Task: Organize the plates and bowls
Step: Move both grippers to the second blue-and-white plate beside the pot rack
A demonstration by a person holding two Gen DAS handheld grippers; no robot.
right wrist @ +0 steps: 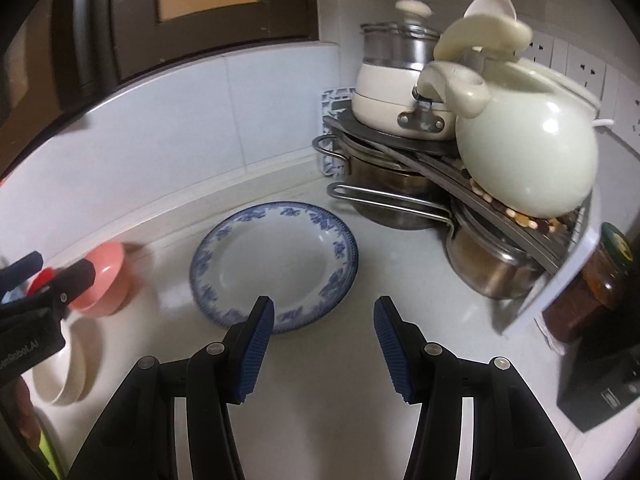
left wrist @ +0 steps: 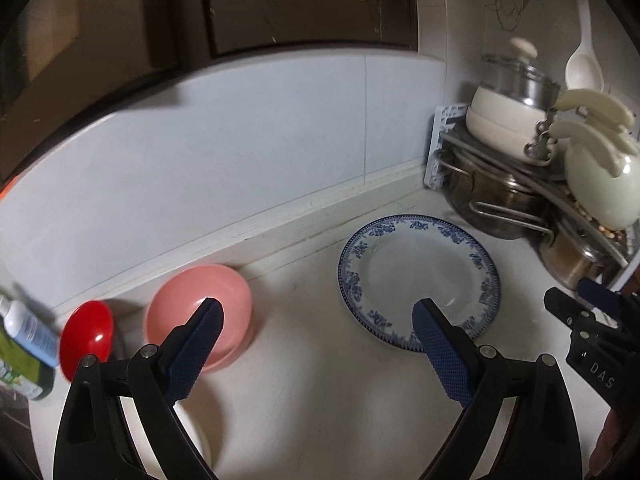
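Observation:
A white plate with a blue flower rim (left wrist: 416,268) (right wrist: 276,260) lies flat on the pale counter near the back wall. Left of it stands a pink bowl (left wrist: 196,312) (right wrist: 108,276), and beside that a small red bowl (left wrist: 86,332) (right wrist: 40,278). A cream bowl (left wrist: 196,428) (right wrist: 66,364) sits nearer the counter's front. My left gripper (left wrist: 316,310) hovers open above the counter between pink bowl and plate, nothing between its fingers. My right gripper (right wrist: 324,308) is open over the plate's near right edge, also empty.
A corner rack (right wrist: 440,168) at the right holds steel pots (left wrist: 496,196), a cream pot (right wrist: 392,92) and a pale green kettle (right wrist: 528,148). A jar (right wrist: 600,272) stands right of it. A white bottle (left wrist: 28,328) lies at the far left. A dark window frame runs above the tiled wall.

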